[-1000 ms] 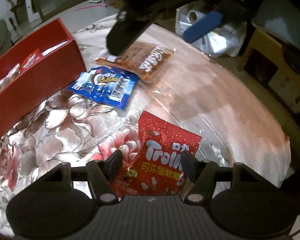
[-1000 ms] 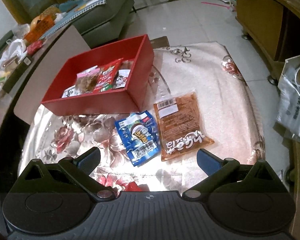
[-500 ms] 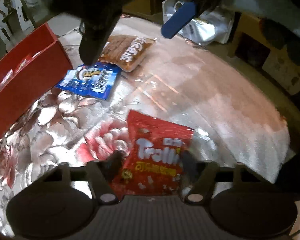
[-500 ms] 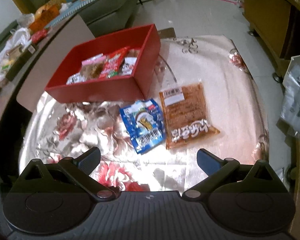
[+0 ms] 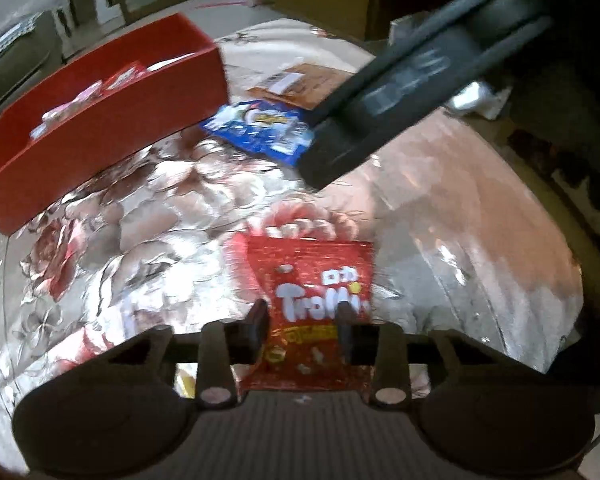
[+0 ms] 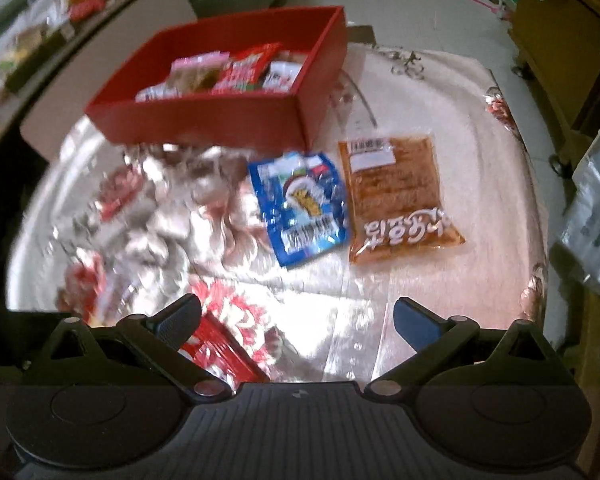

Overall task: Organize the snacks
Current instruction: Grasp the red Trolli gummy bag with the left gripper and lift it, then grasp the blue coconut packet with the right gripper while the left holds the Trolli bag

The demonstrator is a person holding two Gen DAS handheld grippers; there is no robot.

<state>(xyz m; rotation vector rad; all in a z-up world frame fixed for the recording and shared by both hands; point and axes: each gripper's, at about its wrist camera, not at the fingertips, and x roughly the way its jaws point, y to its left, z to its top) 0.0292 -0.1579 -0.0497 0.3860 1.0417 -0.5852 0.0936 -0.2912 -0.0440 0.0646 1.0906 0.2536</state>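
Your left hand-held gripper [image 5: 302, 316] has just been closing and clamps the red Trolli gummy packet [image 5: 318, 280], near the red box [image 5: 112, 120]; your right hand-held gripper [image 6: 296, 316] stands apart, empty, above the desk [image 6: 480, 280].

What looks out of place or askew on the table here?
Nothing spilled or damaged. Three packets are still outside the red box: a blue foil packet and an orange-brown clear pouch lying askew beside it, and a red Trolli bag between the left tongs.

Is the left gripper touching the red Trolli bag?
Touching. The left wrist view shows the left gripper with both fingers closed against the red Trolli bag, its jaws having just been closing.
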